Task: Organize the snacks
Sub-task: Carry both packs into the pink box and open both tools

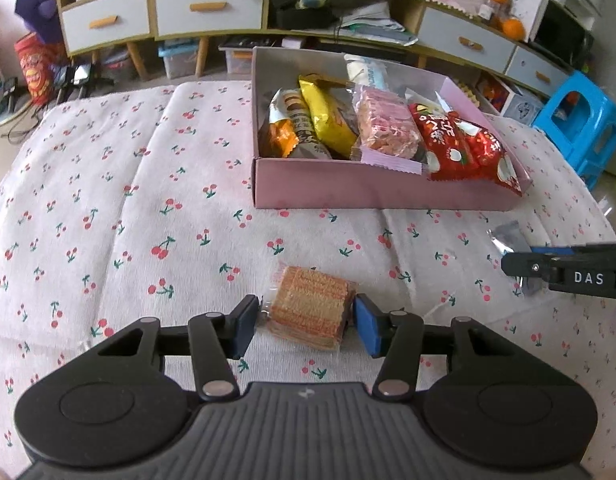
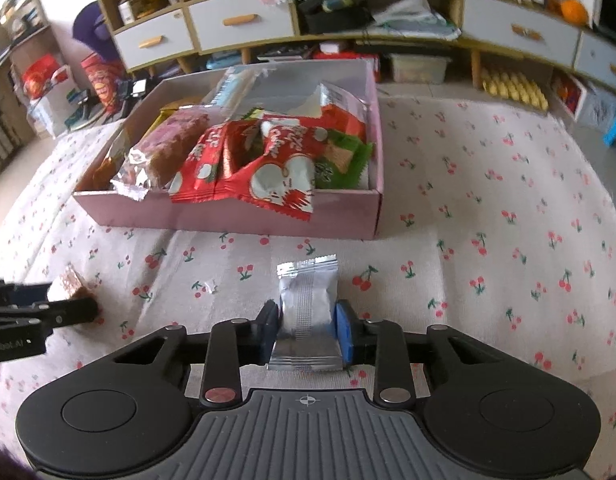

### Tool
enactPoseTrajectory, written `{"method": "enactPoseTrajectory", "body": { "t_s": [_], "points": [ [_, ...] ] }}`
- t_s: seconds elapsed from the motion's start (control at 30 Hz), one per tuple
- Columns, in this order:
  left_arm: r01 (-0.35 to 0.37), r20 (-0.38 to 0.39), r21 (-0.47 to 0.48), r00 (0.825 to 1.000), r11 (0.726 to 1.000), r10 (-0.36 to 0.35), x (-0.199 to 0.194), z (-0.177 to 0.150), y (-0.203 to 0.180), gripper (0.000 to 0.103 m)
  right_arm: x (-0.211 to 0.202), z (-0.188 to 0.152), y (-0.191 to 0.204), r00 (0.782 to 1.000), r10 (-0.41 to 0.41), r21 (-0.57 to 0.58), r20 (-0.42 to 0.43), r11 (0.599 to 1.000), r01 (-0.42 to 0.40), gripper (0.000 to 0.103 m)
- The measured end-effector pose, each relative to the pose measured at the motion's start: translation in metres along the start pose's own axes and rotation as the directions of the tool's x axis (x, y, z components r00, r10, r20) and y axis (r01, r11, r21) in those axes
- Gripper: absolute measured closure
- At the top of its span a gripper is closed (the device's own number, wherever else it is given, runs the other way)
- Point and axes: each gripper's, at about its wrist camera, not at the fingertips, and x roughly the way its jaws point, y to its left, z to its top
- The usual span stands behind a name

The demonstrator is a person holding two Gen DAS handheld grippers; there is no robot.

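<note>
My left gripper (image 1: 306, 322) is shut on an orange wafer snack (image 1: 309, 310) in clear wrap, low over the cherry-print cloth (image 1: 148, 200). My right gripper (image 2: 308, 330) is shut on a silver snack packet (image 2: 308, 312), also low over the cloth. A pink box (image 1: 371, 194) lies ahead, holding several snacks: yellow, brown, pink and red packets. It also shows in the right wrist view (image 2: 228, 220) with red packets (image 2: 268, 176) hanging over its front wall. The right gripper shows at the right edge of the left wrist view (image 1: 519, 266); the left gripper shows at the left of the right wrist view (image 2: 80, 308).
A small scrap of wrapper (image 2: 207, 286) lies on the cloth. Behind the table stands a long cabinet with white drawers (image 1: 204, 12), with clutter on the floor beneath it. A blue plastic stool (image 1: 579, 128) stands at the right.
</note>
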Motion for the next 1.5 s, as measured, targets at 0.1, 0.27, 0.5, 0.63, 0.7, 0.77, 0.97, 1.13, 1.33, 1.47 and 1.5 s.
{"method": "enactPoseTrajectory", "body": {
  "t_s": [0.1, 0.27, 0.5, 0.63, 0.7, 0.77, 0.97, 1.13, 1.33, 1.47, 1.5],
  "points": [
    [0.006, -0.017, -0.031, 1.0, 0.999, -0.007, -0.001, 0.002, 0.002, 0.056, -0.003, 0.002, -0.002, 1.0, 0.006, 0.041, -0.028, 0.999, -0.005, 0.074],
    [0.015, -0.044, -0.086, 0.999, 0.996, -0.018, -0.002, 0.005, 0.007, 0.056, -0.011, 0.005, -0.004, 0.999, 0.027, 0.082, -0.037, 0.996, -0.024, 0.074],
    [0.035, -0.057, -0.154, 0.997, 0.987, -0.044, -0.008, 0.009, 0.014, 0.056, -0.02, 0.008, -0.003, 0.997, 0.057, 0.106, -0.044, 0.993, -0.052, 0.074],
    [0.054, -0.04, -0.169, 0.997, 0.984, -0.061, -0.016, 0.011, 0.015, 0.056, -0.024, 0.008, 0.0, 0.996, 0.069, 0.111, -0.056, 0.992, -0.063, 0.074],
    [0.062, -0.028, -0.172, 0.997, 0.983, -0.068, -0.02, 0.012, 0.014, 0.056, -0.027, 0.009, 0.001, 0.996, 0.079, 0.115, -0.05, 0.991, -0.073, 0.074],
    [0.068, -0.016, -0.174, 0.997, 0.982, -0.072, -0.023, 0.014, 0.015, 0.056, -0.031, 0.01, 0.002, 0.995, 0.089, 0.12, -0.04, 0.989, -0.084, 0.074],
    [0.072, 0.029, -0.174, 0.997, 0.982, -0.068, -0.03, 0.021, 0.014, 0.056, -0.046, 0.02, 0.001, 0.993, 0.113, 0.16, 0.012, 0.981, -0.114, 0.074],
    [0.05, 0.066, -0.173, 0.997, 0.984, -0.039, -0.03, 0.029, 0.01, 0.056, -0.055, 0.029, -0.001, 0.988, 0.137, 0.212, 0.067, 0.966, -0.148, 0.074],
    [0.041, 0.122, -0.163, 0.992, 0.986, -0.021, -0.027, 0.04, 0.005, 0.056, -0.055, 0.038, 0.003, 0.981, 0.153, 0.236, 0.122, 0.955, -0.179, 0.074],
    [0.044, 0.183, -0.154, 0.983, 0.987, -0.015, -0.023, 0.049, 0.0, 0.056, -0.049, 0.046, 0.004, 0.972, 0.161, 0.256, 0.17, 0.945, -0.202, 0.074],
    [0.045, 0.202, -0.153, 0.979, 0.987, -0.013, -0.022, 0.051, -0.001, 0.056, -0.047, 0.048, 0.004, 0.969, 0.166, 0.262, 0.183, 0.942, -0.211, 0.074]
  ]
}}
